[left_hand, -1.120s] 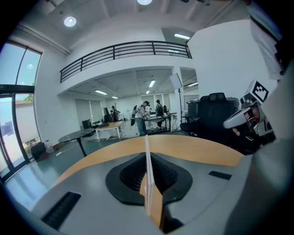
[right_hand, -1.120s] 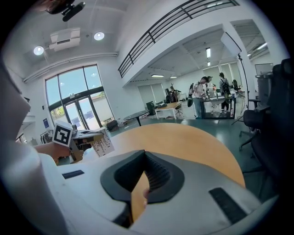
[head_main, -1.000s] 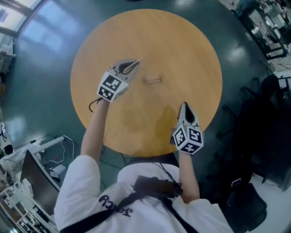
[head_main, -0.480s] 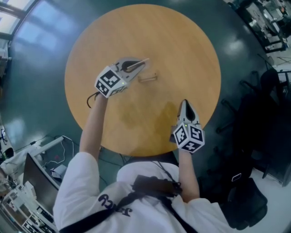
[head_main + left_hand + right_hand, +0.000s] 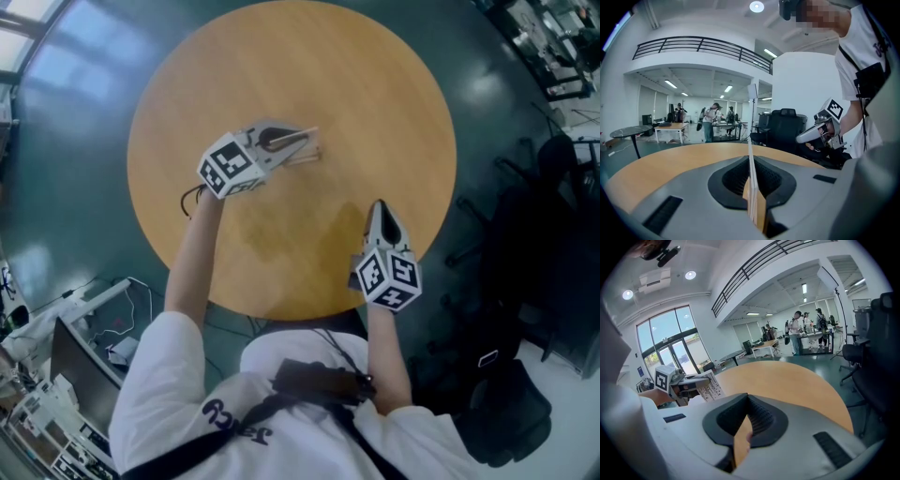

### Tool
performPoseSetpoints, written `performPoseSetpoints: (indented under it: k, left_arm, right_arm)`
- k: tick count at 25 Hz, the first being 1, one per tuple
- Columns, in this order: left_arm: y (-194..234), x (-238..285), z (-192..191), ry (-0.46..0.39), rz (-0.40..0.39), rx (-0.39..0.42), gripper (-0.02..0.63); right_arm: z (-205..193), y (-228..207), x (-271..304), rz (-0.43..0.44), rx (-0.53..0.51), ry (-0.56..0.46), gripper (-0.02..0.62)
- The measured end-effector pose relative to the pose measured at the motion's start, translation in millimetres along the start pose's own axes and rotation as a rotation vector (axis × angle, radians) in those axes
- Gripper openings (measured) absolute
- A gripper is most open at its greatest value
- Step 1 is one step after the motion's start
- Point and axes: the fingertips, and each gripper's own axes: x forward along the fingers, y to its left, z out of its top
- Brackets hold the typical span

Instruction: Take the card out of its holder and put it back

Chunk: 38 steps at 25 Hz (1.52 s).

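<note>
The person stands over the round wooden table (image 5: pixel 375 94) with the left gripper (image 5: pixel 300 142) reaching in low toward the middle, its jaws pinched almost fully together on the card (image 5: pixel 752 187), which stands edge-up between the pads and sticks out past the tips. The little wooden holder (image 5: pixel 311 157) sits on the table just under that tip, so close that I can't tell whether the card's edge is touching it yet. The right gripper (image 5: pixel 378 208) hangs at the near edge of the table, well apart from the holder, jaws closed with nothing in them. To me this looks like the return step: the card is out and is being lined up to go back in. The next move calls for matching the card's lower edge to the holder's slot, then easing it down before letting go, since the light holder isn't steadied and could slide.
</note>
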Motion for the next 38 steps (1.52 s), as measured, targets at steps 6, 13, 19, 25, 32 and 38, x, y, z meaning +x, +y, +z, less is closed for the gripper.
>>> performPoseSetpoints:
  k: [6,13,19,25,32,38]
  left_arm:
    - [-6,5,2,-0.017,-0.025,-0.007,0.028]
    - [-6,5,2,-0.015,-0.042,-0.001,0.026]
    - [-8,7,-1,-0.003,-0.061,0.012,0.026]
    - [-7,9,1,-0.029,-0.06,-0.004,0.026]
    - [-7,12,2,-0.05,-0.066,-0.011,0.026]
    - [-10,12,5,-0.098,-0.08,-0.012,0.028]
  right_arm:
    - [1,-1,0,-0.003,0.005,0.0,0.017]
    - [-3,-1,0,-0.007,0.009,0.009,0.017]
    - [-5,0,3,-0.006,0.01,0.015,0.017]
    - [-9,5,5,0.0,0.004,0.025,0.017]
    - [-9,2,8,-0.006,0.007,0.031,0.017]
    - [-13,0,9,-0.01,0.011,0.041,0.017]
